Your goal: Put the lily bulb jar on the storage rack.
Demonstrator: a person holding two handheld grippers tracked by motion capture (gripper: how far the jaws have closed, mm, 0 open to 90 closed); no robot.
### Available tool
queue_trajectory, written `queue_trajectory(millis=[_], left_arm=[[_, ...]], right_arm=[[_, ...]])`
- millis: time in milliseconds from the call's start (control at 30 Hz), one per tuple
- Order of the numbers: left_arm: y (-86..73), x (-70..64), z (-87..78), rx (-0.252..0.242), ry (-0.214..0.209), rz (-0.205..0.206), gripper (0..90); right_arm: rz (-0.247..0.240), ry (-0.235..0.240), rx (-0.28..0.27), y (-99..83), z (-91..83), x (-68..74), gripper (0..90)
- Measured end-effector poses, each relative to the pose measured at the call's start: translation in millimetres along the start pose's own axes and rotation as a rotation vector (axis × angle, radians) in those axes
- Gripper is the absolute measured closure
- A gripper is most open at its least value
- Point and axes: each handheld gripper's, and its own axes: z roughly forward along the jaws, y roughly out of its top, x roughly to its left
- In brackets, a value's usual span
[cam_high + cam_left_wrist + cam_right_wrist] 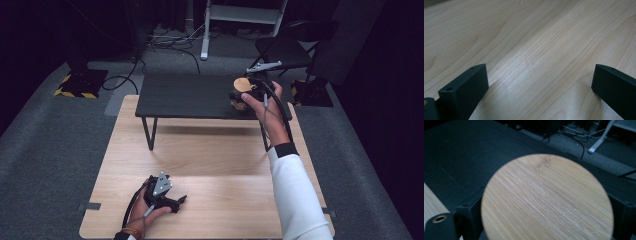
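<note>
A round bamboo lid (546, 200) is seen close up in the right gripper view: pale tan, fine straight grain, a slightly darker smudge near its far edge, face turned to the camera. It is flanked on both sides by the black jaws of the right gripper (546, 220), which are closed against its rim. In the high view the same lid (243, 84) is a small tan disc at the right end of a low dark table (190, 95), with a brownish jar-like object (238, 103) just beneath it, largely hidden by the hand; whether lid and jar touch cannot be told. The right gripper (250, 90) is held there by a hand in a white sleeve (292, 190). The dark table stands on a light wooden table (200, 165). In the high view the left gripper (172, 200) is noted resting low on the near left of the wooden table, grey plate on top. In the left gripper view its jaws stand wide apart over bare wood grain, with nothing between them. Cables and a white stand leg on grey carpet are visible beyond the dark table.
</note>
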Motion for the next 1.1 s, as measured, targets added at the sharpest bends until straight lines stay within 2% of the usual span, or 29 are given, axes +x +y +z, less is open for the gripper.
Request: queue_trajectory(millis=[200, 333, 400, 467, 600, 800, 900, 933, 1100], left_arm=[[0.0, 0.0, 0.0, 0.000, 0.000, 0.000, 0.8], [0.0, 0.0, 0.0, 0.000, 0.000, 0.000, 0.8], [0.0, 0.0, 0.0, 0.000, 0.000, 0.000, 0.8], [0.0, 0.0, 0.0, 0.000, 0.000, 0.000, 0.8], [0.0, -0.1, 0.0, 0.000, 0.000, 0.000, 0.8], [0.0, -0.1, 0.0, 0.000, 0.000, -0.001, 0.8], [0.0, -0.1, 0.0, 0.000, 0.000, -0.001, 0.8], [0.0, 0.0, 0.0, 0.000, 0.000, 0.000, 0.8], [0.0, -0.1, 0.0, 0.000, 0.000, -0.001, 0.8]], right_arm=[[-0.003, -0.009, -0.050, -4.9, -17.7, 0.7, 6.8], [0.003, 0.008, -0.103, -17.6, -36.9, -4.6, 6.1], [0.011, 0.017, -0.112, -24.5, -43.3, -6.2, 6.0], [-0.011, -0.002, -0.114, -31.8, -51.5, -1.6, 6.0], [-0.040, -0.023, -0.158, -55.4, -68.7, 5.6, 5.8], [-0.098, -0.036, -0.183, -88.7, -88.0, 15.1, 5.8], [-0.096, -0.030, -0.201, -106.4, -95.6, 17.9, 5.6], [-0.112, -0.033, -0.215, -119.0, -100.0, 21.7, 5.6], [-0.153, -0.031, -0.206, -144.1, -105.1, 28.2, 5.4]])
